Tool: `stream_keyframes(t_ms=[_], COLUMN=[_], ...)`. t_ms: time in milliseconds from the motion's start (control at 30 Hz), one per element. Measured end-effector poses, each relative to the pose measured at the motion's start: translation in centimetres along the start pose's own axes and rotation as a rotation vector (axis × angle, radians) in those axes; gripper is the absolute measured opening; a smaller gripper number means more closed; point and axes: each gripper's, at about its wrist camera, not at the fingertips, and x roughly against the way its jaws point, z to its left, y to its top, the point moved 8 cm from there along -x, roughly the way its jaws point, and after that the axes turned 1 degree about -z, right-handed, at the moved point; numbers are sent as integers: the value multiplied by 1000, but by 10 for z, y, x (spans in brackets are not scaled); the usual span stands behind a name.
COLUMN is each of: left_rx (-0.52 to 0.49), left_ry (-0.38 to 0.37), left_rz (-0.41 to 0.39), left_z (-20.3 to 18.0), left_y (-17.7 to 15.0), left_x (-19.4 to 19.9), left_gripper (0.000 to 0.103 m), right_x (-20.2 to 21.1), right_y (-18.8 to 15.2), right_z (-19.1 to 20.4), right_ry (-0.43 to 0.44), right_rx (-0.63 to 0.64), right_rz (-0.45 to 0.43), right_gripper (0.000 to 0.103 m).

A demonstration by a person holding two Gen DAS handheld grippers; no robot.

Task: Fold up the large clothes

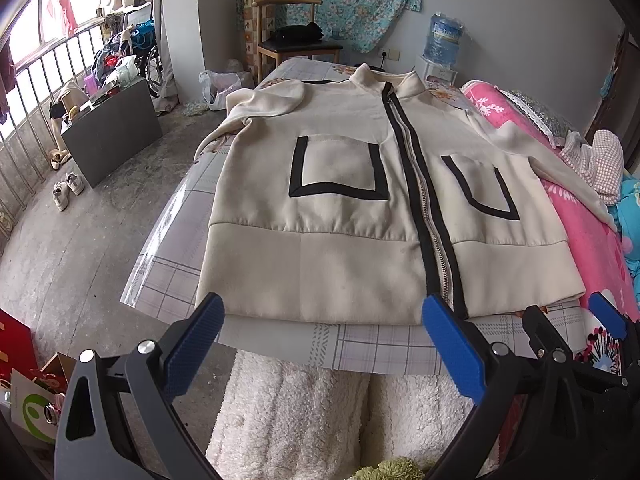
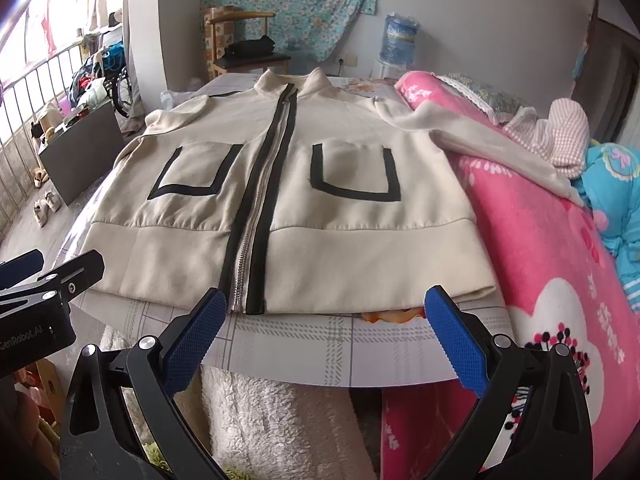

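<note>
A cream zip-up jacket (image 1: 340, 208) (image 2: 352, 240) with black trim and two black-edged pockets lies flat and front up on a checked cover (image 1: 380, 346) (image 2: 320, 344), collar at the far end. Its one sleeve (image 2: 480, 140) trails over the pink quilt; the other sleeve (image 1: 260, 100) bends across near the shoulder. My left gripper (image 1: 323, 314) hovers open just before the hem, left of the zip's end, with nothing between its blue pads (image 1: 192, 348). Beside it my right gripper (image 2: 325, 306) is open too, before the hem right of the zip. Each gripper shows in the other view (image 1: 572, 316) (image 2: 56, 264).
A pink flowered quilt (image 1: 560, 208) (image 2: 540, 248) rises along the right side, with a checked cloth (image 2: 560, 136) on it. A white fluffy blanket (image 1: 300, 408) hangs below the near edge. A wooden chair (image 1: 296, 40), a water jug (image 1: 444, 40) and a grey cabinet (image 1: 112, 128) stand farther off.
</note>
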Motion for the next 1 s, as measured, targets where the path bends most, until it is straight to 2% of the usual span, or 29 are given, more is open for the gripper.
stream_keyframes(t_ms=[1000], left_rx=[8], left_ry=[6], left_rz=[-2], left_z=[7], left_y=[-1], left_x=[1], left_gripper=[98], right_x=[-4], right_y=[0], right_z=[5], right_ry=[6], right_rx=[22], right_rz=[5], right_gripper=[96])
